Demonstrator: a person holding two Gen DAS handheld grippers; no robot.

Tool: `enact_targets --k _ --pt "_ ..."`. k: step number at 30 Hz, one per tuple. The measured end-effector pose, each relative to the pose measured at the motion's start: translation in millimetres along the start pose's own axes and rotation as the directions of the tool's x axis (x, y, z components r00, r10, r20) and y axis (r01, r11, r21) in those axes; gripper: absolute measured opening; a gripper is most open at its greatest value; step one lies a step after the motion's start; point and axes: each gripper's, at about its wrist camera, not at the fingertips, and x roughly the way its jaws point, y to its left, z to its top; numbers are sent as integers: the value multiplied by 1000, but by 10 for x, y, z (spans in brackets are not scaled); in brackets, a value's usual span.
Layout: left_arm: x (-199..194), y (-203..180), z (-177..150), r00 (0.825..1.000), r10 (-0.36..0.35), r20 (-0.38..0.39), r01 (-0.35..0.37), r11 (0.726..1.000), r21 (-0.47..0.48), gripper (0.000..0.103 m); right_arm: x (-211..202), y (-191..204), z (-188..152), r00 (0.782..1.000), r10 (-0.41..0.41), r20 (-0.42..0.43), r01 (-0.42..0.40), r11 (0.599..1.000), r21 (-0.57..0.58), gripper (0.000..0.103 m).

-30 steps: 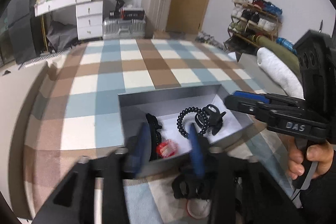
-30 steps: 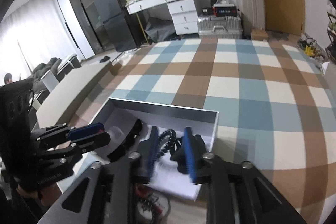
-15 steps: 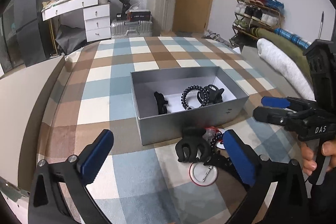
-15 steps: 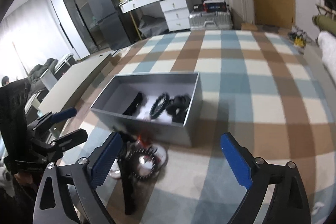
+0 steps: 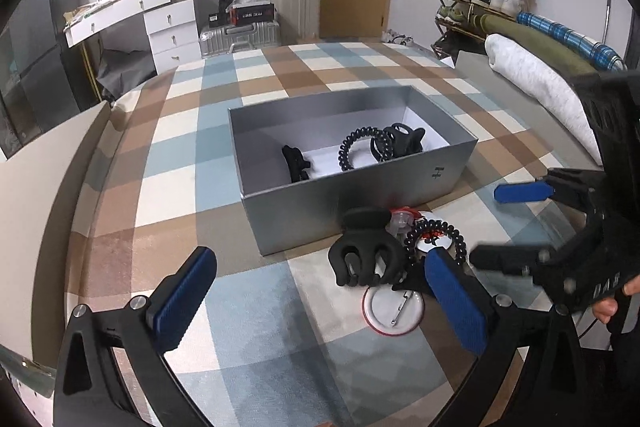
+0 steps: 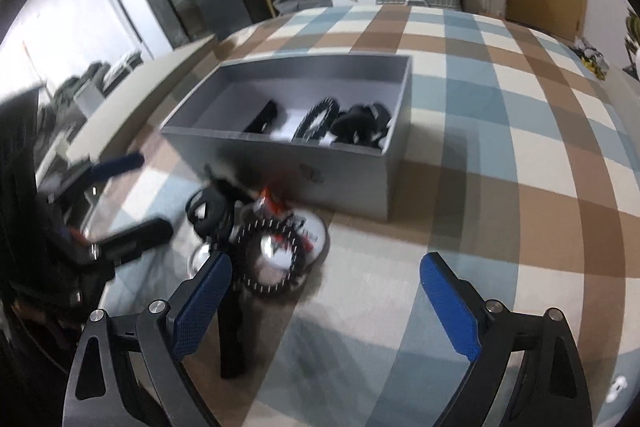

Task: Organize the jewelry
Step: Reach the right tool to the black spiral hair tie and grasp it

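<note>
Both grippers — left gripper (image 5: 320,291); right gripper (image 6: 324,291) — just spread wide, nothing held.

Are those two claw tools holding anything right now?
No. The left gripper and right gripper are both open and empty; their fingers have just spread apart, above the hair claw.

Grey box (image 5: 352,183) on the checked floor mat (image 5: 256,311).
Left gripper (image 5: 320,291) gapes empty; black claw clip (image 5: 366,259) and badge (image 5: 394,311) lie at its two o'clock.
</note>
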Motion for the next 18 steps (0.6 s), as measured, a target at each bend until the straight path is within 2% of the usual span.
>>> enact_targets --k 9,15,18 --pt "-44 185 35 999 -11 31 14 996 -86 101 59 274 -62 999 -8 -36 4 993 -121 94" --pt "17 162 23 1000 -13 6 14 997 -82 101 121 266 -54 999 5 -43 -10 993 -119 94" --pt "51 131 2 1000 -16 -10 15 997 -70 101 111 181 -36 1000 7 -29 -9 997 -81 89"
